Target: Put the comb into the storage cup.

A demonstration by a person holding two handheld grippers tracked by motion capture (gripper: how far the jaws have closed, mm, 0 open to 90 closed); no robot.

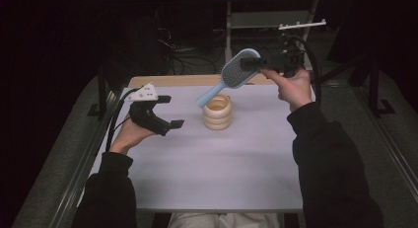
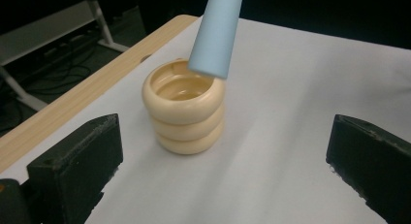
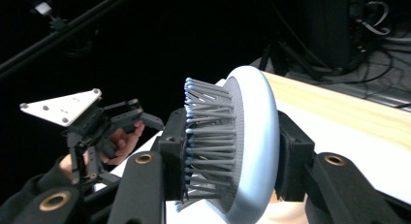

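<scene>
My right gripper [image 1: 249, 63] is shut on the head of a light blue hairbrush [image 1: 236, 70], held up over the far side of the table with its handle slanting down toward a cream ringed cup [image 1: 217, 112]. In the right gripper view the jaws clamp the bristled brush head [image 3: 232, 141] from both sides. My left gripper [image 1: 170, 111] hovers at the table's left, open and holding nothing. In the left gripper view the cream cup [image 2: 184, 107] stands ahead between the wide black fingers [image 2: 77, 170], and the brush handle's [image 2: 215, 30] end hangs just over its rim.
A white sheet [image 1: 207, 159] covers the tabletop, with a wooden edge [image 1: 177, 81] at the far side. Beyond it stand a metal rack [image 1: 268, 20] and cables in the dark. The person's dark sleeves [image 1: 330, 173] come in from the bottom.
</scene>
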